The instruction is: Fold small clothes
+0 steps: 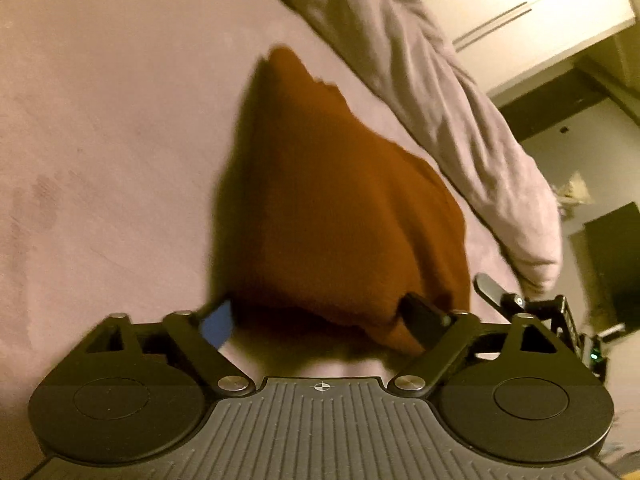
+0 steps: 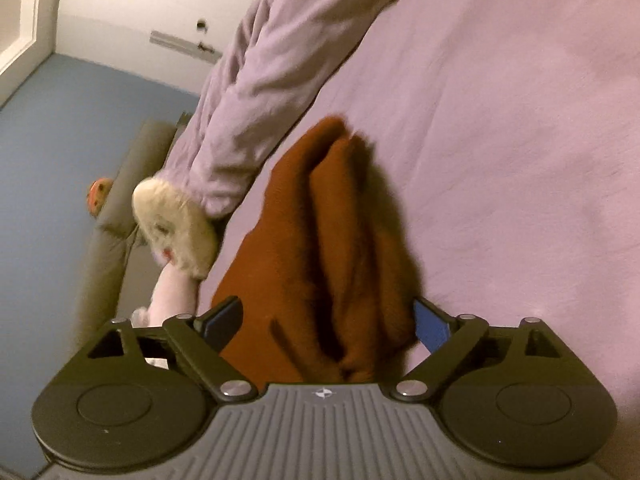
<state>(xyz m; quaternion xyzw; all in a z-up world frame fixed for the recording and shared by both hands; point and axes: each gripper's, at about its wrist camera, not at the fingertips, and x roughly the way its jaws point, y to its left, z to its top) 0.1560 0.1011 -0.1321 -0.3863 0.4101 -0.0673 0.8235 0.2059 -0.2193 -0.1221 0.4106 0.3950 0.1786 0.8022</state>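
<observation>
My left gripper (image 1: pixel 320 320) stands with its jaws spread wide, the near end of a rust-brown knitted garment (image 1: pixel 332 208) lying bunched between them; one blue pad (image 1: pixel 218 322) shows just beside the cloth's left edge, while the opposite finger (image 1: pixel 424 316) overlaps the cloth's right edge, and whether either presses on it I cannot tell through the blur. The garment rests on a pale lilac bed sheet (image 1: pixel 100 140), tapering away from me toward a rumpled ridge of lilac duvet (image 1: pixel 460 120). My right gripper (image 2: pixel 324 320) is likewise wide apart, its blue pad (image 2: pixel 430 326) at the garment's right edge and its dark finger (image 2: pixel 222 316) at the left edge; the garment (image 2: pixel 320 240) lies in lengthwise folds between them, not visibly clamped. Beyond the bed's edge, a fluffy cream slipper (image 2: pixel 172 228) sits against the duvet (image 2: pixel 272 60), above a blue floor (image 2: pixel 48 160). In the left wrist view, part of my right gripper (image 1: pixel 520 304) appears at the garment's far right.
</observation>
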